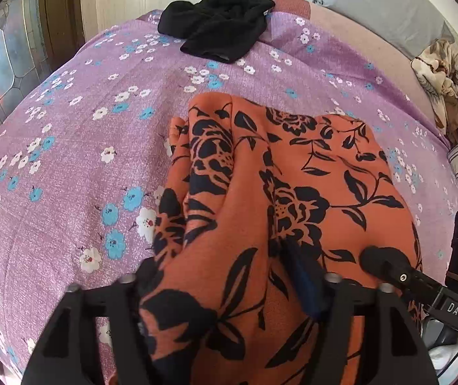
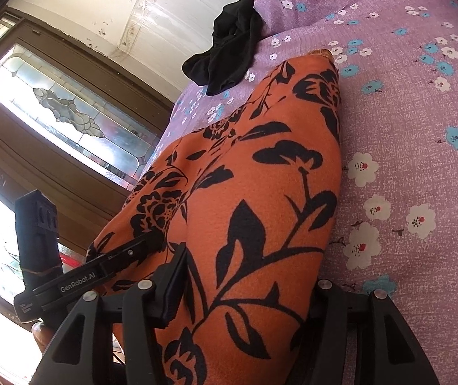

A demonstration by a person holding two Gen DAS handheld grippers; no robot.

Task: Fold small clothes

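**user1:** Purple bedsheet with white and blue flowers (image 1: 68, 134) covers the whole bed, wooden door with leaded glass (image 2: 58, 112) off to one side. On it lies the orange fabric garment with black leaf-and-rose print (image 1: 293, 176), partly folded, layers stacked along one long edge.

**user2:** Grippers? The left gripper (image 1: 229, 288) has cloth bunched between wide-apart jaws, and I can't tell if the pads press it. The right gripper (image 2: 242, 288) has the garment's near end running between its jaws, apparently clamped.

**user1:** Room-wise, plenty of bare sheet both sides. A crumpled black cloth (image 1: 216, 22) sits well apart near the far edge, with a pile of beige laundry (image 1: 447, 80) off at the side.
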